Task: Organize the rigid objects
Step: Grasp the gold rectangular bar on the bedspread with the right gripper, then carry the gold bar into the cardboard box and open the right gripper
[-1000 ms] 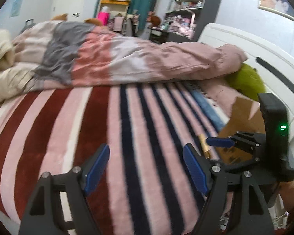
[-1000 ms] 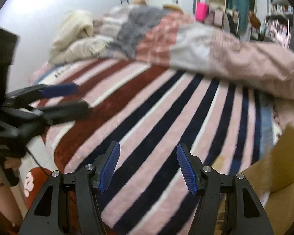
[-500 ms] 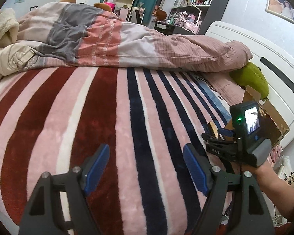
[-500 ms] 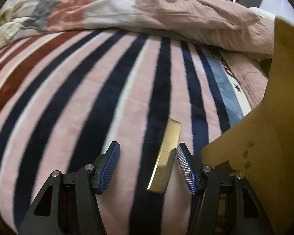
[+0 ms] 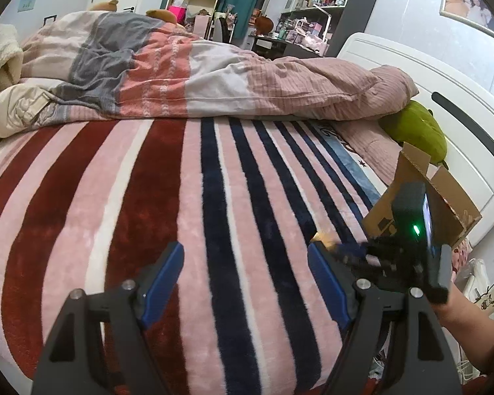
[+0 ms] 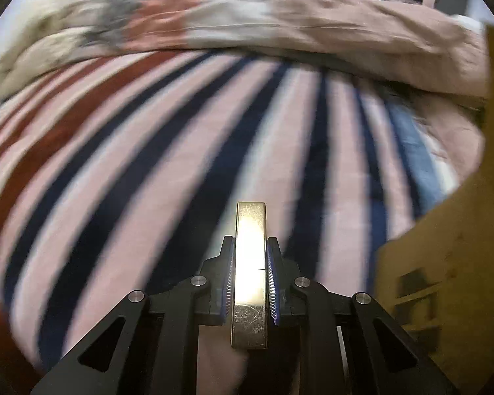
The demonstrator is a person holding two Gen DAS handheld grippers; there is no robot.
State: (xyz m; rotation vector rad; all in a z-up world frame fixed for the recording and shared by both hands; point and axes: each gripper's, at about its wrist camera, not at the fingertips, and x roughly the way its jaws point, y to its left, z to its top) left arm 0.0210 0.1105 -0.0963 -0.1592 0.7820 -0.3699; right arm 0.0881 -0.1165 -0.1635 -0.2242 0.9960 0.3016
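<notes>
Right gripper (image 6: 250,271) dropped since earlier frame onto gold bar (image 6: 249,273); jaws just closed, blue pads now clamping bar's long sides. Bar sits over striped blanket (image 6: 148,164), just left of cardboard box (image 6: 444,247). Left gripper (image 5: 245,283) hovers over same blanket, jaws wide apart, nothing between. Right view blurred.
</notes>
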